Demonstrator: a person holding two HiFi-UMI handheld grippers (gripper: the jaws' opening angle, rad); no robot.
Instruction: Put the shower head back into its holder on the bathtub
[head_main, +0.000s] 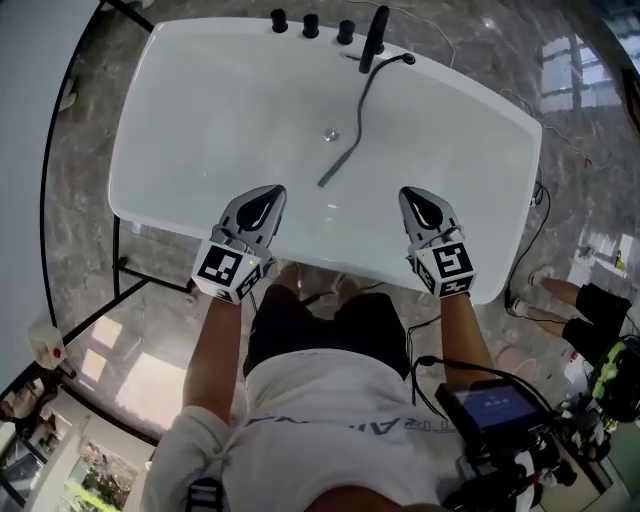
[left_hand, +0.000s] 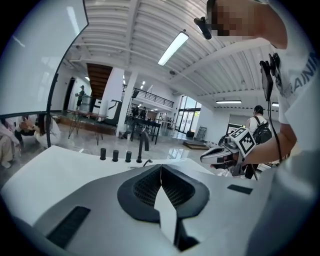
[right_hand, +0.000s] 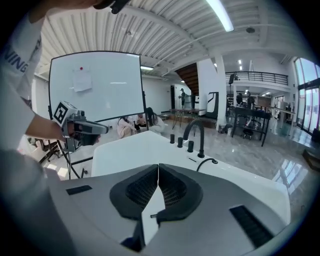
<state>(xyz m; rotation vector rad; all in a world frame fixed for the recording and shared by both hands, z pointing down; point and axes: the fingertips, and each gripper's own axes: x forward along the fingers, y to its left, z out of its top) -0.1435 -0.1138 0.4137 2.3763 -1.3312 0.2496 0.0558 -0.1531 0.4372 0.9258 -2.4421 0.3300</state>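
The dark shower head (head_main: 338, 166) lies inside the white bathtub (head_main: 140, 150), near the drain. Its black hose (head_main: 364, 92) runs up to the far rim beside the black faucet (head_main: 375, 36). Which fitting on the rim is the holder I cannot tell. My left gripper (head_main: 272, 192) hovers over the tub's near side, left of the shower head, shut with nothing between its pads (left_hand: 161, 170). My right gripper (head_main: 408, 194) is level with it on the right, also shut and empty (right_hand: 158, 167). The hose end (right_hand: 207, 162) and faucet (right_hand: 195, 132) show in the right gripper view.
Three black knobs (head_main: 310, 24) stand on the far rim left of the faucet. A whiteboard on a black frame (head_main: 30, 150) stands left of the tub. Cables (head_main: 535, 215) trail on the marble floor at the right, where a person's legs (head_main: 590, 300) are.
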